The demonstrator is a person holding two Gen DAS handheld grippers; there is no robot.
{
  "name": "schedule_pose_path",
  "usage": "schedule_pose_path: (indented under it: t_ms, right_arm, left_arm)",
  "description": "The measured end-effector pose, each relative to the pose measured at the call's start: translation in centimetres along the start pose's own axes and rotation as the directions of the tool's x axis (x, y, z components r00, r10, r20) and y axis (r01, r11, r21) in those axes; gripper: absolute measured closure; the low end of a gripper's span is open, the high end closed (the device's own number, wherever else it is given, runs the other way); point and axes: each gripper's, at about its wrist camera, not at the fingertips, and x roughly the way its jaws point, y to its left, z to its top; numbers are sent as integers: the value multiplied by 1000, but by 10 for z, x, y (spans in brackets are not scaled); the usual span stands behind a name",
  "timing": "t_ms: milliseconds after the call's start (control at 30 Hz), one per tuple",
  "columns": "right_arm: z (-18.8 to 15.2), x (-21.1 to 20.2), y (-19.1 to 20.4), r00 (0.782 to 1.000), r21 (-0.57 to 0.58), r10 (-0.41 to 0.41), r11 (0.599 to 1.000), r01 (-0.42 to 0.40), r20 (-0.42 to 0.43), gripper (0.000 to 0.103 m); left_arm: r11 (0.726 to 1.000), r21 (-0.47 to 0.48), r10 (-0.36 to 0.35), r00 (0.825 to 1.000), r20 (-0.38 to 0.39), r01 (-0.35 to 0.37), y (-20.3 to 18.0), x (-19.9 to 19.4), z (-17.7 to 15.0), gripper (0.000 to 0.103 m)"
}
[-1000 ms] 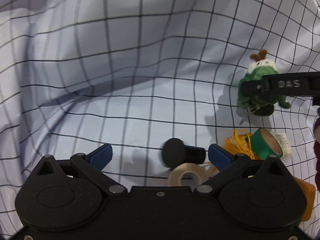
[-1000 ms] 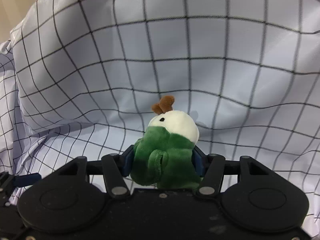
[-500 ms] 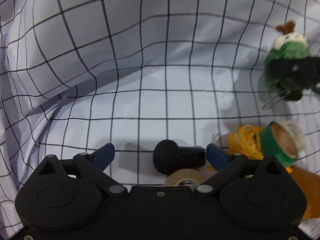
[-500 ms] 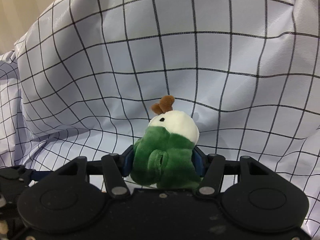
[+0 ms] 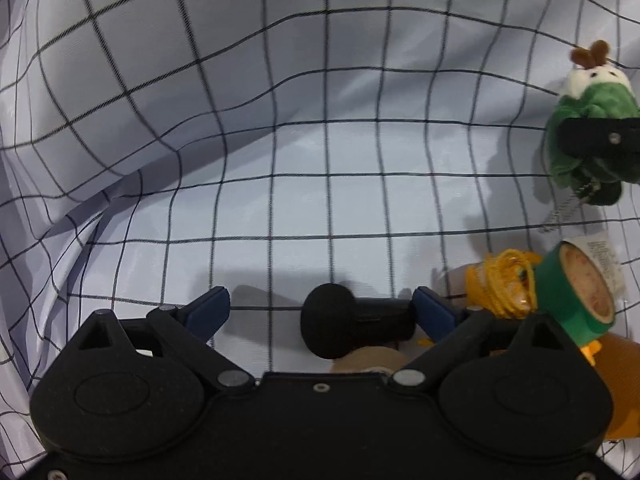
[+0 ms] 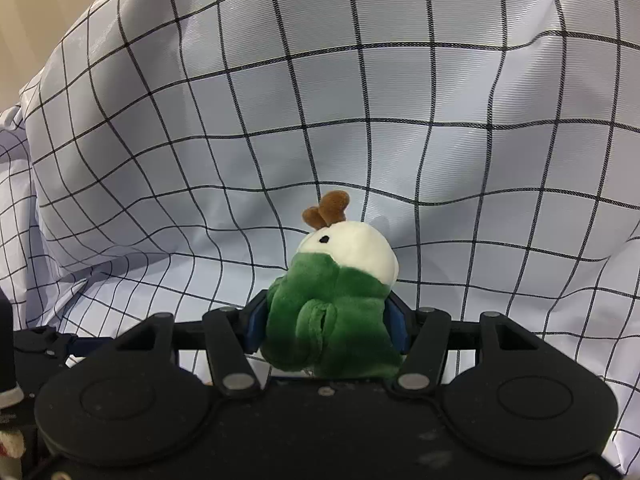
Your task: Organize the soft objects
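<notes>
Plush toy sitting between right gripper jaws, both pads clamping its green body, head sticking out beyond. Right gripper pointing steeply down over checked cloth. Left gripper jaws standing apart, black knob lying between, unclamped.

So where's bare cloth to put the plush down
Bare checked cloth runs from the left folds across the middle, up to the black knob. Crowded lower right: green tape, yellow yarn, tan tape. The plush sits in the right gripper.
</notes>
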Motion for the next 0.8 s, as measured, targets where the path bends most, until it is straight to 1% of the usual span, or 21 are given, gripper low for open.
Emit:
schedule_pose_path:
  t_ms: [67, 167, 233, 267, 333, 400, 533, 633, 700, 733, 800]
  right_arm:
    - [0, -1, 0, 1000, -1, 2, 1000, -2, 2, 45]
    - [0, -2, 3, 1000, -2, 7, 1000, -7, 5, 45]
    - [0, -4, 6, 1000, -6, 13, 1000, -13, 7, 45]
    - [1, -5, 8, 1000, -9, 16, 1000, -16, 8, 45]
    - [1, -9, 16, 1000, -20, 24, 1000, -24, 11, 45]
    - [0, -11, 25, 999, -33, 38, 999, -38, 13, 45]
    - [-3, -16, 50, 997, -68, 78, 995, -76, 18, 45]
    - [-9, -18, 74, 994, -102, 112, 989, -111, 13, 45]
    - [-14, -20, 93, 990, -135, 141, 981, -139, 10, 45]
    - [-17, -22, 103, 988, -153, 157, 976, -154, 8, 45]
    - [-25, -25, 123, 983, -183, 186, 966, -183, -3, 45]
  left_arm:
    - [999, -22, -24, 1000, -11, 24, 6, 4, 0, 12]
    - [998, -46, -43, 999, 4, 43, 13, 6, 1, 23]
    - [997, -56, -56, 998, 28, 58, 18, 3, 3, 45]
    - [995, -68, -66, 997, 33, 68, 20, 2, 4, 48]
    - [988, -122, -87, 996, 35, 90, 32, -1, 8, 48]
    - [984, -156, -77, 996, 39, 82, 44, -3, 8, 48]
    - [976, -209, -49, 997, 61, 61, 72, -14, 0, 48]
    - [968, -247, -36, 996, 76, 54, 93, -25, -13, 48]
    - [965, -262, -8, 996, 86, 31, 108, -35, -25, 48]
    - [963, -269, 6, 996, 90, 19, 107, -37, -30, 48]
    - [957, -291, 27, 995, 97, 2, 116, -48, -42, 48]
